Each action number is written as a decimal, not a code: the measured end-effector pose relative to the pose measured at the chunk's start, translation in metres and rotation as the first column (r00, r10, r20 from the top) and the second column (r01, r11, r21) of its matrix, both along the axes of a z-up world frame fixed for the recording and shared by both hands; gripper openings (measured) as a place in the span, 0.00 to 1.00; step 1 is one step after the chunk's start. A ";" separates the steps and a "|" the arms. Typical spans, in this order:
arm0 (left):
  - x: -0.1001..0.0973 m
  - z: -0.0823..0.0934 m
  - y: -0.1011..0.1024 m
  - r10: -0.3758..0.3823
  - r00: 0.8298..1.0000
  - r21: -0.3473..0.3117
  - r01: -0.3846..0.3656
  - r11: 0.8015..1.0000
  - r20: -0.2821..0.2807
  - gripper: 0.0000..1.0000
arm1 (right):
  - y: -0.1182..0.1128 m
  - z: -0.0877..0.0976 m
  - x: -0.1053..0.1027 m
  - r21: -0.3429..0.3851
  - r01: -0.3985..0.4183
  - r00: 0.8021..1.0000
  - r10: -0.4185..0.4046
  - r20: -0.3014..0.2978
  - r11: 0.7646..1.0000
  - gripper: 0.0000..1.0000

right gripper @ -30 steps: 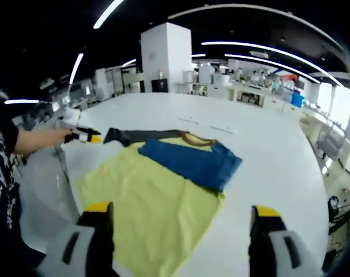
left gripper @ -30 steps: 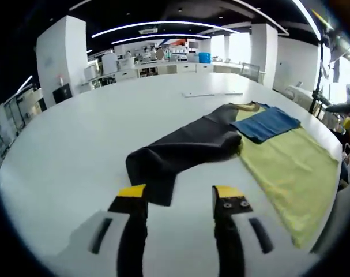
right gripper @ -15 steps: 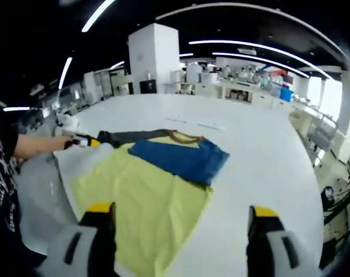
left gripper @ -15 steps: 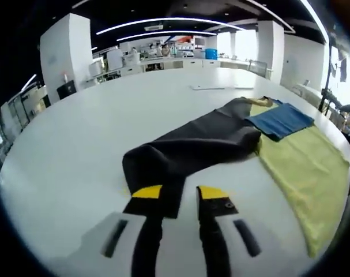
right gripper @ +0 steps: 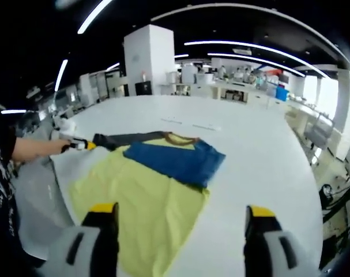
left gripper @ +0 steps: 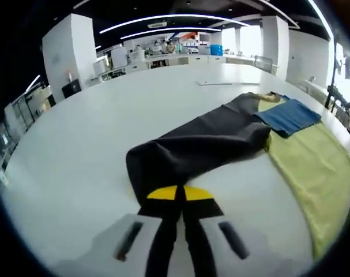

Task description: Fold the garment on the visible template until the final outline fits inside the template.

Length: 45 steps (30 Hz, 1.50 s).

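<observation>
Left gripper (left gripper: 177,193): its yellow-tipped jaws are pressing together on the near end of the dark sleeve (left gripper: 198,150), pinching the cloth at the edge closest to the hand.
Sleeve: it is lying flat on the white table (left gripper: 76,144), its long axis running away from the left gripper and off to that gripper's right, toward the shirt body.
Garment (right gripper: 140,190): a yellow shirt is spreading across the table with a blue panel (right gripper: 175,161) lying over its upper part; whether a template is under it, I cannot tell.
Right gripper (right gripper: 177,222): its jaws are standing wide apart, holding nothing, hovering over the near edge of the yellow cloth.
Nearer hand: the left is already gripping the sleeve, while the right is waiting at the shirt's opposite side, well apart from the sleeve.
Coming move, as a judgement: the sleeve is probably going to be carried along its own length, inward over the yellow body.
Far: desks and white pillars are lining the room behind.
</observation>
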<state>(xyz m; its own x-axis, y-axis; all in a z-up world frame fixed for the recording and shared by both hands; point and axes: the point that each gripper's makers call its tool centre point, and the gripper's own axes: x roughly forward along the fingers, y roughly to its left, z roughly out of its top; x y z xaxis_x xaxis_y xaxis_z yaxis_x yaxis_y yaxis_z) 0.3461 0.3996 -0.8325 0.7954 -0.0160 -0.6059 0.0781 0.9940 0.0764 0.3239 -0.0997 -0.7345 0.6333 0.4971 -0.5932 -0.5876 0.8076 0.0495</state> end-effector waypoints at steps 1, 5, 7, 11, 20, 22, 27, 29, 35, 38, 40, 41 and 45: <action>-0.002 0.001 0.001 -0.001 1.000 0.002 0.001 1.000 -0.001 0.00 | 0.001 0.000 0.000 0.001 -0.002 1.000 0.002 -0.001 1.000 0.90; -0.014 0.004 0.009 0.005 1.000 0.009 -0.005 1.000 -0.009 0.00 | 0.006 -0.001 -0.001 0.004 -0.014 1.000 0.014 -0.003 1.000 0.90; -0.020 0.005 0.013 0.012 1.000 0.010 -0.012 1.000 -0.013 0.00 | 0.009 -0.002 -0.001 0.007 -0.019 1.000 0.019 -0.003 1.000 0.90; -0.033 0.011 0.023 0.038 0.999 0.033 -0.038 0.999 -0.018 0.00 | 0.011 -0.003 -0.001 0.009 -0.028 1.000 0.028 -0.007 1.000 0.90; -0.055 0.006 0.063 0.134 0.989 0.103 -0.128 0.986 -0.059 0.00 | 0.018 -0.004 -0.003 0.013 -0.048 0.999 0.048 -0.010 0.999 0.89; -0.058 0.006 0.071 0.156 0.986 0.095 -0.151 0.984 -0.056 0.00 | 0.019 -0.004 -0.003 0.015 -0.047 0.999 0.047 -0.008 0.999 0.89; -0.061 0.008 0.067 0.198 0.979 0.058 -0.196 0.979 -0.047 0.10 | 0.018 -0.004 -0.003 0.013 -0.046 0.999 0.046 -0.010 0.999 0.90; -0.059 0.008 0.060 0.223 0.974 -0.017 -0.223 0.975 -0.041 0.17 | 0.019 -0.004 -0.004 0.013 -0.047 0.999 0.047 -0.008 0.999 0.90; -0.059 0.007 0.046 0.292 0.955 -0.142 -0.296 0.945 -0.052 0.32 | 0.019 -0.005 -0.005 0.012 -0.048 0.999 0.049 -0.007 0.999 0.90; -0.060 0.003 0.044 0.316 0.947 -0.160 -0.322 0.933 -0.064 0.32 | 0.019 -0.006 -0.006 0.007 -0.051 0.999 0.051 -0.005 0.999 0.90; -0.062 -0.001 0.042 0.351 0.932 -0.153 -0.360 0.920 -0.088 0.33 | 0.018 -0.007 -0.006 0.011 -0.048 0.999 0.048 -0.006 0.999 0.90; -0.062 -0.002 0.041 0.345 0.934 -0.138 -0.355 0.924 -0.090 0.34 | 0.018 -0.007 -0.006 0.013 -0.047 0.999 0.047 -0.009 0.999 0.90; -0.059 0.000 0.031 0.376 0.922 -0.138 -0.386 0.912 -0.094 0.35 | 0.017 -0.008 -0.006 0.011 -0.046 0.999 0.046 -0.008 0.999 0.90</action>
